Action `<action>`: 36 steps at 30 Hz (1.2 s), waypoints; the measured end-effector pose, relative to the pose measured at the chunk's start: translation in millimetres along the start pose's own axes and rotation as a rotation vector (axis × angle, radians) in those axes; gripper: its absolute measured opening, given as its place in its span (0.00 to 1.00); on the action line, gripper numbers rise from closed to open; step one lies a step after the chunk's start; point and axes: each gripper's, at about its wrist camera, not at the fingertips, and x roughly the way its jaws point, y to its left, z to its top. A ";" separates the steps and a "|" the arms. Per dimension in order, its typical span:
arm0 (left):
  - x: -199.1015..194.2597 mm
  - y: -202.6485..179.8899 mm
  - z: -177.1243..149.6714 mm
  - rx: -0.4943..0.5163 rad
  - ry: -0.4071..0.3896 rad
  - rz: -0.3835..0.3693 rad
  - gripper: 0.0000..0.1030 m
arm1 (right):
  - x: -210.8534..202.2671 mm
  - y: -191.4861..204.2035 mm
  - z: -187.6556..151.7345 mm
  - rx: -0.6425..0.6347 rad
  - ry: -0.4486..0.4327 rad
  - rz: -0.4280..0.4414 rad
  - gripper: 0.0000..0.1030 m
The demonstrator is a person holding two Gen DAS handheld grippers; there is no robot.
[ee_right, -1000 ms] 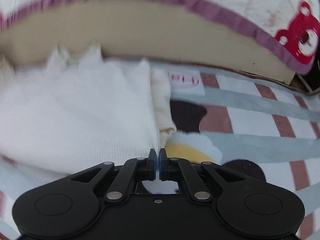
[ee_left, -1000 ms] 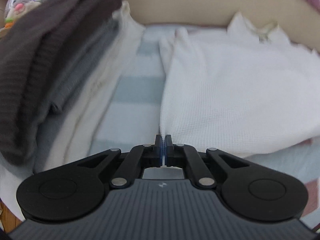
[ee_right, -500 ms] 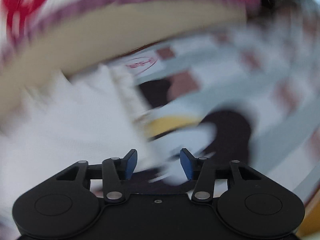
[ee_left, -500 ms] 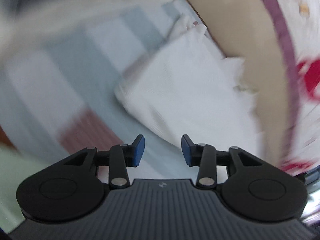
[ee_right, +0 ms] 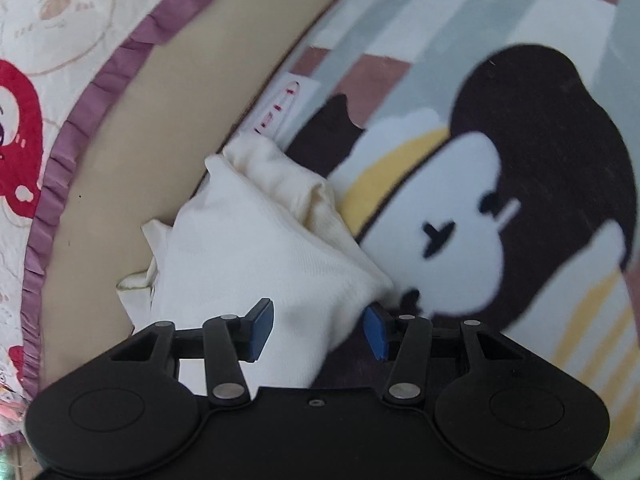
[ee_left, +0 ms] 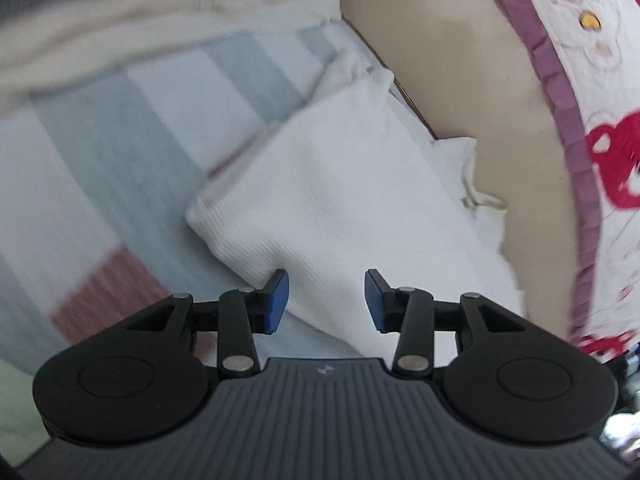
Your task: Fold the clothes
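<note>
Our left gripper (ee_left: 326,300) stands with its blue pads apart, and between them we see only the near edge of the folded white garment (ee_left: 340,200), which the pads do not press. A second ago these jaws were pinched shut on that cloth's edge; they have just been opening, and the view has rolled so that the garment now runs diagonally up the picture.

Our right gripper (ee_right: 318,330) is likewise parted, jaws just opened from a shut pinch, with a corner of the same white garment (ee_right: 256,256) lying loose between and below the pads, which stand apart from it.

The garment lies folded on the striped bedsheet (ee_left: 120,140), its far side up against the beige bed edge (ee_left: 460,80) under the purple-trimmed quilt (ee_left: 600,60). On the right-hand view a cream layer (ee_right: 296,184) peeks from the fold, beside the cartoon print (ee_right: 520,160) of the sheet. To the left of the garment the striped sheet is bare as far as a blurred pile of clothes (ee_left: 140,0) at the top of the left view.
</note>
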 end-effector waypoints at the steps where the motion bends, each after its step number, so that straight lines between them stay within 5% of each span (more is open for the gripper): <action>1: 0.5 0.2 -0.6 0.005 0.017 0.009 0.40 | 1.6 1.7 1.3 -0.012 -0.004 -0.001 0.53; 7: 9.2 16.1 -2.6 -0.231 0.108 -0.077 0.48 | 14.6 2.9 5.4 -0.025 -0.055 0.028 0.52; 12: 26.4 24.1 0.9 -0.380 0.018 -0.163 0.52 | 24.3 1.8 8.7 -0.034 -0.128 0.054 0.48; 13: 30.7 20.7 3.9 -0.364 0.004 -0.167 0.53 | 27.4 2.6 9.4 -0.049 -0.142 0.053 0.41; 14: 36.5 15.2 7.5 -0.334 -0.012 -0.166 0.53 | 31.9 3.7 10.4 -0.070 -0.145 0.044 0.18; 15: 41.5 8.7 10.8 -0.295 -0.028 -0.158 0.53 | 34.3 4.8 11.0 -0.089 -0.143 0.036 0.12; 18: 49.4 -12.5 17.1 -0.146 -0.059 -0.097 0.50 | 32.1 10.2 11.6 -0.139 -0.154 0.029 0.10; 19: 50.5 -19.8 18.3 -0.089 -0.066 -0.067 0.40 | 28.1 15.3 12.3 -0.160 -0.160 0.027 0.09; 21: 51.7 -33.5 20.1 0.030 -0.076 -0.009 0.05 | 15.9 28.2 14.7 -0.214 -0.170 0.019 0.08; 26: 27.5 -60.8 15.5 0.307 -0.109 0.072 0.04 | -17.0 50.4 18.4 -0.296 -0.133 0.011 0.07; 36: -17.8 -84.4 19.0 0.483 -0.116 0.065 0.04 | -50.7 60.1 2.9 -0.378 -0.051 -0.018 0.06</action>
